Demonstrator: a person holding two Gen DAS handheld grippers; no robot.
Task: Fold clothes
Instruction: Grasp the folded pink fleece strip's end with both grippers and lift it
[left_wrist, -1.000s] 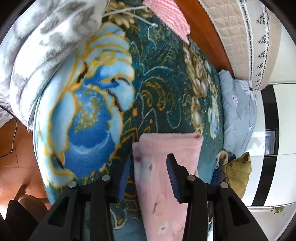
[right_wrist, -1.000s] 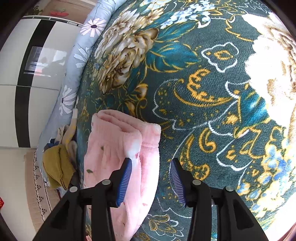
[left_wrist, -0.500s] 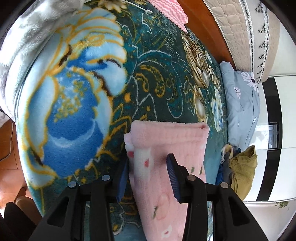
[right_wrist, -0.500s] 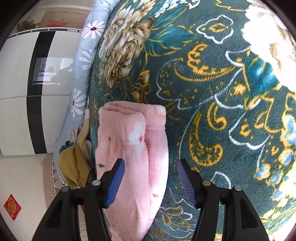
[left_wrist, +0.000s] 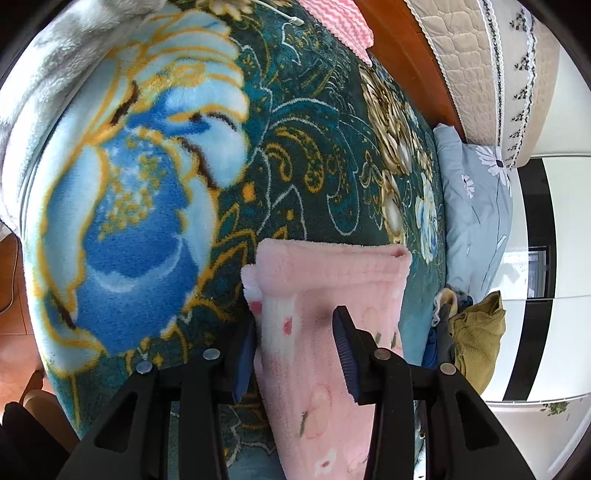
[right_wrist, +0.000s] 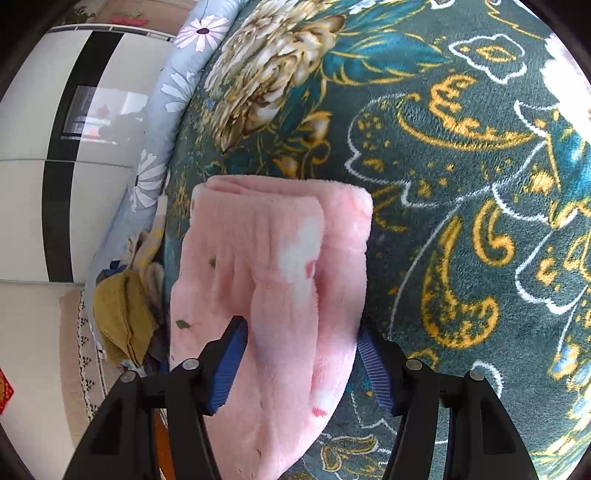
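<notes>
Wide open room lies on the dark green flowered blanket beyond and to the right of the folded pink garment in the right wrist view, with nothing standing on it there. To the garment's left the way is crowded: a mustard-yellow cloth lies heaped with other fabric against a grey-blue daisy-print pillow (the pile sits just beside the garment's edge). In the left wrist view a grey fuzzy blanket bounds the far left, and a pink zigzag cloth lies at the far end.

A folded pink fleece garment, apparently flower-printed, lies flat on the floral blanket.
</notes>
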